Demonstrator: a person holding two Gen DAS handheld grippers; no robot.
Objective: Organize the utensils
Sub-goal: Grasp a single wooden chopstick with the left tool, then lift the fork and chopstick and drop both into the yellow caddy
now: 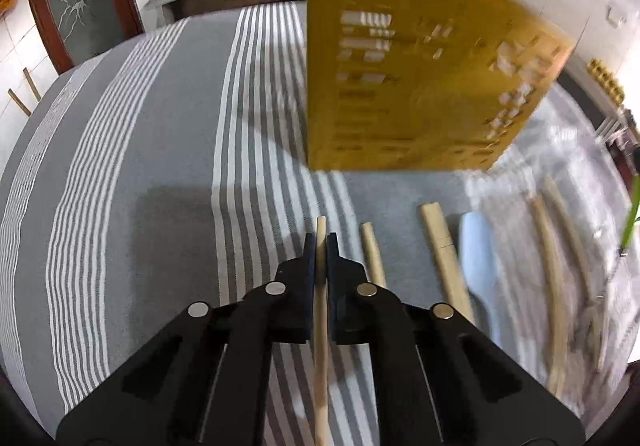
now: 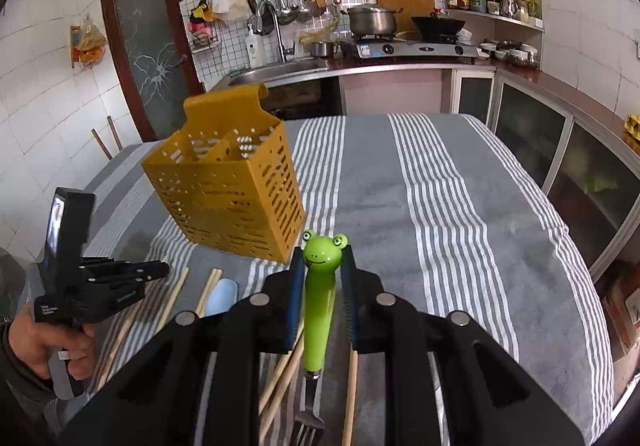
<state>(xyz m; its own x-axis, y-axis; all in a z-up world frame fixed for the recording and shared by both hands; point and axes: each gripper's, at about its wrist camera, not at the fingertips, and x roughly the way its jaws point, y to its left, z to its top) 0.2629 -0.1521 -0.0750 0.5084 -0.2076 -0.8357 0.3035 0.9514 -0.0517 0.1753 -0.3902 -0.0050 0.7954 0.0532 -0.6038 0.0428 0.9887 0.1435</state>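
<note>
A yellow slotted utensil holder (image 2: 224,182) stands on the striped tablecloth; it also shows in the left wrist view (image 1: 404,66), ahead and to the right. My left gripper (image 1: 320,242) is shut on a wooden chopstick (image 1: 320,326), seen from the side in the right wrist view (image 2: 160,270). My right gripper (image 2: 323,258) is shut on the green frog handle of a fork (image 2: 318,310), prongs pointing back toward me, held above the cloth right of the holder.
Several wooden chopsticks (image 1: 444,258) and a pale blue spoon (image 1: 478,262) lie on the cloth right of the left gripper; they also show in the right wrist view (image 2: 208,290). The grey striped table (image 2: 460,206) stretches right. Sink and stove stand behind.
</note>
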